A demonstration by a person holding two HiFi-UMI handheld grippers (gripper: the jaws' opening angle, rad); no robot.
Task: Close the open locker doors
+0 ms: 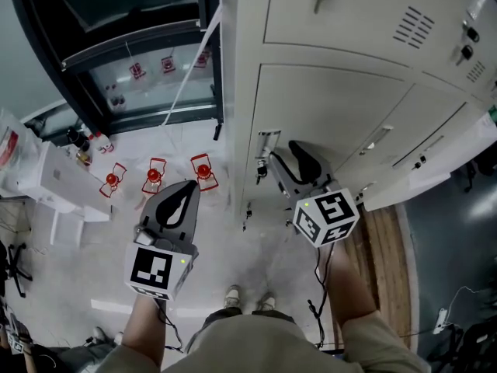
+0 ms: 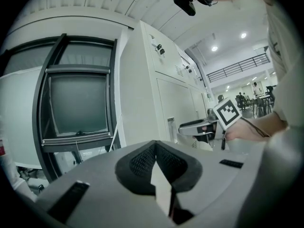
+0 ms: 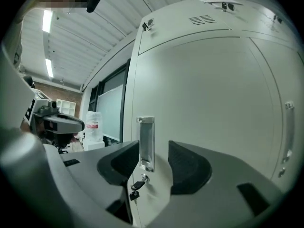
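Note:
White lockers (image 1: 342, 92) fill the right half of the head view. Facing me is a shut door (image 3: 204, 103) with a recessed metal handle (image 3: 146, 144) and a key (image 3: 137, 185) hanging in the lock below it. My right gripper (image 3: 153, 151) is open, close to this door, its jaws either side of the handle with a gap on both sides. In the head view that right gripper (image 1: 287, 162) is beside the handle (image 1: 266, 142). Further right, a lower locker door (image 1: 435, 169) stands ajar. My left gripper (image 1: 180, 200) is shut and empty, away from the lockers.
A dark-framed window (image 1: 132, 61) lies left of the lockers, with a white cord (image 1: 186, 76) hanging by it. Three red items (image 1: 154, 176) sit on the pale floor, and a white box (image 1: 54, 181) is at far left. A wooden strip (image 1: 384, 263) runs along the locker base.

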